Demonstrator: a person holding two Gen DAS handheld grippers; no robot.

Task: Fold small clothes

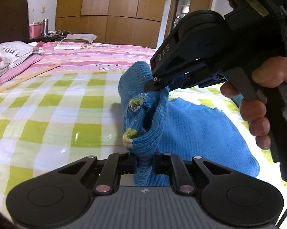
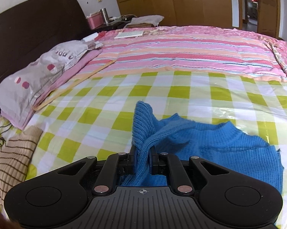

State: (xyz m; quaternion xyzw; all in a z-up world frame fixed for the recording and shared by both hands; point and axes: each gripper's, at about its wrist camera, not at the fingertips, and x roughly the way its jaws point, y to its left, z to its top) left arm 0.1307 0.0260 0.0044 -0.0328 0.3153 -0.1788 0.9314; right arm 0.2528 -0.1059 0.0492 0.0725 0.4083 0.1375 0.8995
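Across the bed (image 2: 181,57), a green-and-white checked sheet (image 2: 109,103) covers the near part, with a pink striped quilt (image 2: 181,53) beyond it. Grey pillow (image 2: 38,76) lies at the headboard side; a beige striped garment (image 2: 11,158) rests at the near left edge of the right wrist view. Blue knit sweater (image 2: 219,145) lies on the checked sheet, its body flat, one end lifted clear. Right gripper (image 2: 142,162): fingers closed tight on a bunched fold of the sweater. Left gripper (image 1: 144,164): fingers likewise clamped on blue knit, beside a cuff with green and yellow trim (image 1: 131,133). Both grips sit close together; the person's hand (image 1: 257,114) on the right gripper's handle shows in the left wrist view.
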